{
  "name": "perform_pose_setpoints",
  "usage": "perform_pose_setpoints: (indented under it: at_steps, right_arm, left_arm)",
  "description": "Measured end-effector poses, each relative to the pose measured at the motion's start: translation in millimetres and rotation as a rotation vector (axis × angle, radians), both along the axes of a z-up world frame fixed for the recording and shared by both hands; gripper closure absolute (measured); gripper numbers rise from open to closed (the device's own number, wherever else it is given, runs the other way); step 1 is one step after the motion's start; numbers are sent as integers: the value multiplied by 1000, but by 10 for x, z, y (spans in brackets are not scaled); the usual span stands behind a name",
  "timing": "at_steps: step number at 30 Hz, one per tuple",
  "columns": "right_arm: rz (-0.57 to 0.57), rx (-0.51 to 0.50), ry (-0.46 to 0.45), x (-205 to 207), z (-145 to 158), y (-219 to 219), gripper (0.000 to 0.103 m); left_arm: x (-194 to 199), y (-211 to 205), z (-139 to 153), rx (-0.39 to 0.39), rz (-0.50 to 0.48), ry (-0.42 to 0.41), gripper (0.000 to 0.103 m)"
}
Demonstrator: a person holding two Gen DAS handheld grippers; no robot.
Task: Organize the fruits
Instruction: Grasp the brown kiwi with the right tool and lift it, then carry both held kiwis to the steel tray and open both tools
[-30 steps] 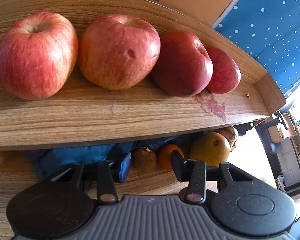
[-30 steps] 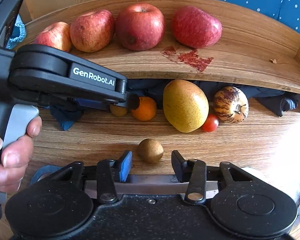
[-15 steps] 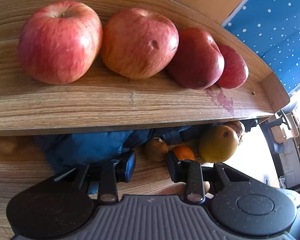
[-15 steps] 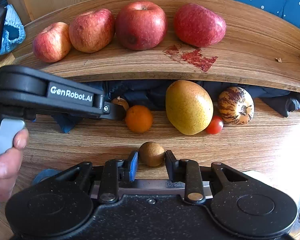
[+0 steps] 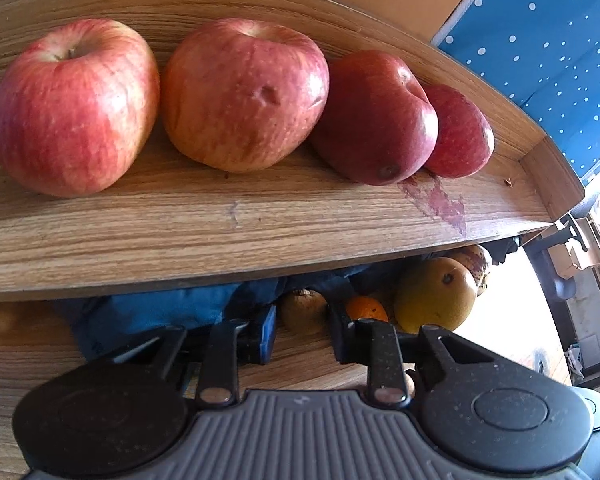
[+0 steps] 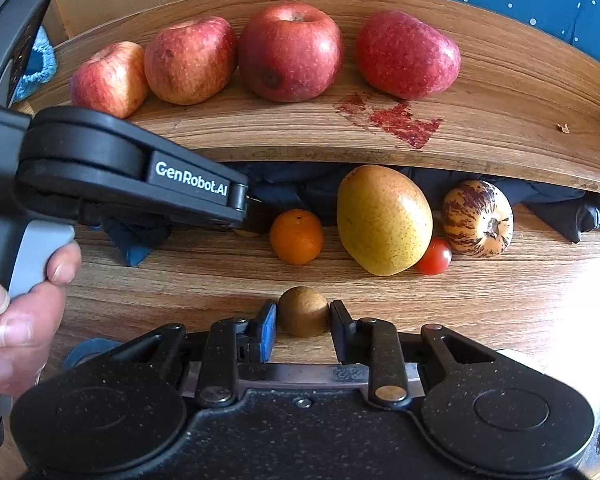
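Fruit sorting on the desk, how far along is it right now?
Done: four apples sit in a row on the upper shelf. In hand: the right gripper is closed on a small brown fruit; the left gripper reaches under the shelf around another brown fruit, grip unclear. Left: the orange, pear, cherry tomato and striped fruit wait on the desk.

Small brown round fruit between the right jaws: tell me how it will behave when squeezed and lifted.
The small brown fruit looks round, so it may roll or squirt forward if the right gripper closes off-centre. Its skin looks matte rather than glossy, so slipping seems less likely. Being far smaller than the pear, it is probably light; a gentle grip should do.
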State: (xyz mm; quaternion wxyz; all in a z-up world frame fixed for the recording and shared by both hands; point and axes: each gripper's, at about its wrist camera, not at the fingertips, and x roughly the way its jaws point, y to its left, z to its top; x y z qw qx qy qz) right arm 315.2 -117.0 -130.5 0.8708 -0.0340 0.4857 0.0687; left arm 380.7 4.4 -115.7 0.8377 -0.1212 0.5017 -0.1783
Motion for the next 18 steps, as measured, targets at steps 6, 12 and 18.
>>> perform_pose_setpoints:
  at_steps: [6,12,18]
  right_arm:
    - [12,20,-15,-135,86,17,73]
    - [33,31,-54,-331,259,-23,73]
    - [28,42,-106,-611,451,-195,73]
  left_arm:
    - [-110,-1,71,15,-6,-9,73]
    - [-376,-48,181,28,-18,-24,73]
    - [-771,-113,307,39,-26,-29,73]
